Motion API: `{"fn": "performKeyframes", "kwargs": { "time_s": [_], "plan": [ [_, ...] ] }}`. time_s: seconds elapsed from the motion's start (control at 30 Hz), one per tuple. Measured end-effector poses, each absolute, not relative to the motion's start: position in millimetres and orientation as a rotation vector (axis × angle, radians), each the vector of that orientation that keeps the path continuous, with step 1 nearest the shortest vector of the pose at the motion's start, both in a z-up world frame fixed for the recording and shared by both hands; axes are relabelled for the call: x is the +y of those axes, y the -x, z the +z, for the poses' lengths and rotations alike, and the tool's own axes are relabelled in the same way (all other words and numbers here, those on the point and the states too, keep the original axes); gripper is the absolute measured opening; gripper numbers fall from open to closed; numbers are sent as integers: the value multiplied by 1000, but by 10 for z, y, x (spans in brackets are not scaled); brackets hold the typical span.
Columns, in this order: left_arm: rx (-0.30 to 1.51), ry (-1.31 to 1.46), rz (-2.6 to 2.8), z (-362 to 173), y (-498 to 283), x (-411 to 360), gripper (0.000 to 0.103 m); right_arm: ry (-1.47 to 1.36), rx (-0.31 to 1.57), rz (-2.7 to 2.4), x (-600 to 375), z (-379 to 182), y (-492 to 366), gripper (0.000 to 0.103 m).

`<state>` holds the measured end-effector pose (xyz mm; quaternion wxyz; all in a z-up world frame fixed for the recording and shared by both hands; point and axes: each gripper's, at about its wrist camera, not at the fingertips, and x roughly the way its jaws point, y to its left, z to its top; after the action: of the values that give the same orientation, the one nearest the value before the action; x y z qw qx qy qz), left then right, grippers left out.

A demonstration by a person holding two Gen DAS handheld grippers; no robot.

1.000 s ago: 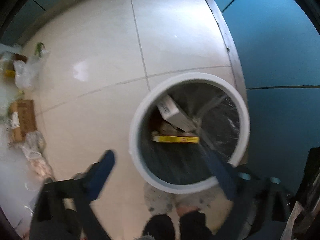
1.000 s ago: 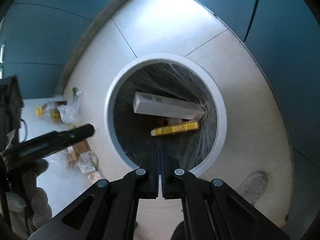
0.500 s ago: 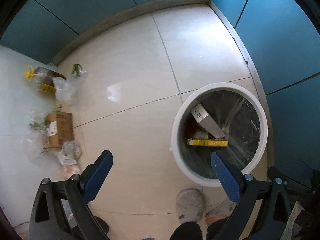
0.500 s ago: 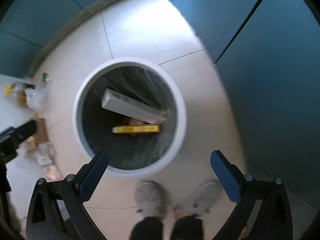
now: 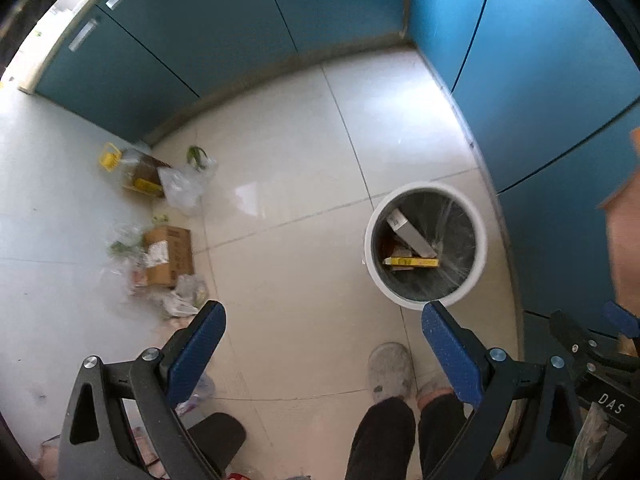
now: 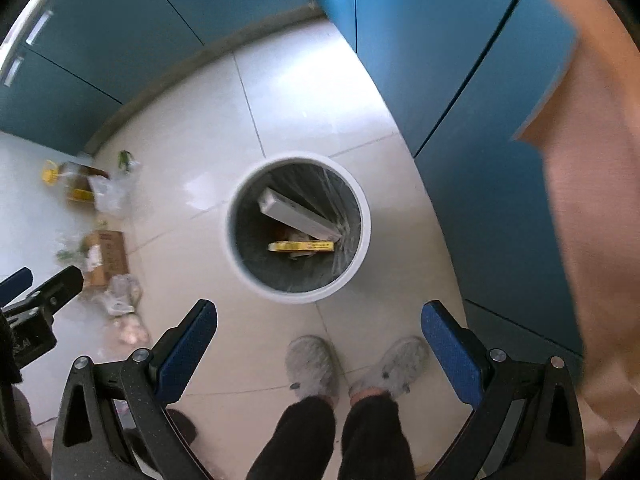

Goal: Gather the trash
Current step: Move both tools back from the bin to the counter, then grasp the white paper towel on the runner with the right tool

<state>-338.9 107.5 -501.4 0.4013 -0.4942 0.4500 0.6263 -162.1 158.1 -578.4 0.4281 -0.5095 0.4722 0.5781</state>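
Left wrist view:
- The left gripper [image 5: 322,322] was spread wide and held nothing.
- One round white trash bin [image 5: 425,244] stood on the tiled floor [image 5: 304,148], close to the blue cabinets [image 5: 540,92].
- The bin had a clear liner, and two boxes showed inside: one white box [image 5: 410,231] leaning on the wall and one yellow box [image 5: 412,262] lying flat below it.
- A pile of trash lay well apart from the bin, on the left side of the floor.
- In the pile there was one oil bottle [image 5: 132,168] with a yellow handle, one clear plastic bag [image 5: 182,186], and one brown cardboard box [image 5: 166,256].
- More crumpled wrappers [image 5: 182,300] lay just beside the cardboard box; I could not count them.
- Part of the right gripper [image 5: 596,344] showed at the right edge.

Right wrist view:
- The right gripper [image 6: 318,320] was also spread wide, with nothing between its two blue pads.
- The trash bin [image 6: 298,228] sat straight ahead, with the same two boxes inside: white [image 6: 298,216] and yellow [image 6: 300,246].
- Two gray slippers [image 6: 312,368] stood near the bin, between the fingers.
- The cardboard box [image 6: 106,256] and oil bottle [image 6: 72,180] lay far to the left.
- The tip of the left gripper [image 6: 44,284] poked in at the left edge.
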Motion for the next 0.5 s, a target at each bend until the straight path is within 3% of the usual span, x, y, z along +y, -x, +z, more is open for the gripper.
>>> {"fn": "performKeyframes", "kwargs": {
  "time_s": [0.27, 0.5],
  "plan": [
    [1098, 1010, 1590, -3257, 2979, 947, 100, 1051, 1255, 1474, 1154, -3904, 1101, 103],
    [1062, 744, 1416, -2155, 1549, 984, 100, 732, 1297, 1335, 548, -2477, -281, 103]
  ]
}}
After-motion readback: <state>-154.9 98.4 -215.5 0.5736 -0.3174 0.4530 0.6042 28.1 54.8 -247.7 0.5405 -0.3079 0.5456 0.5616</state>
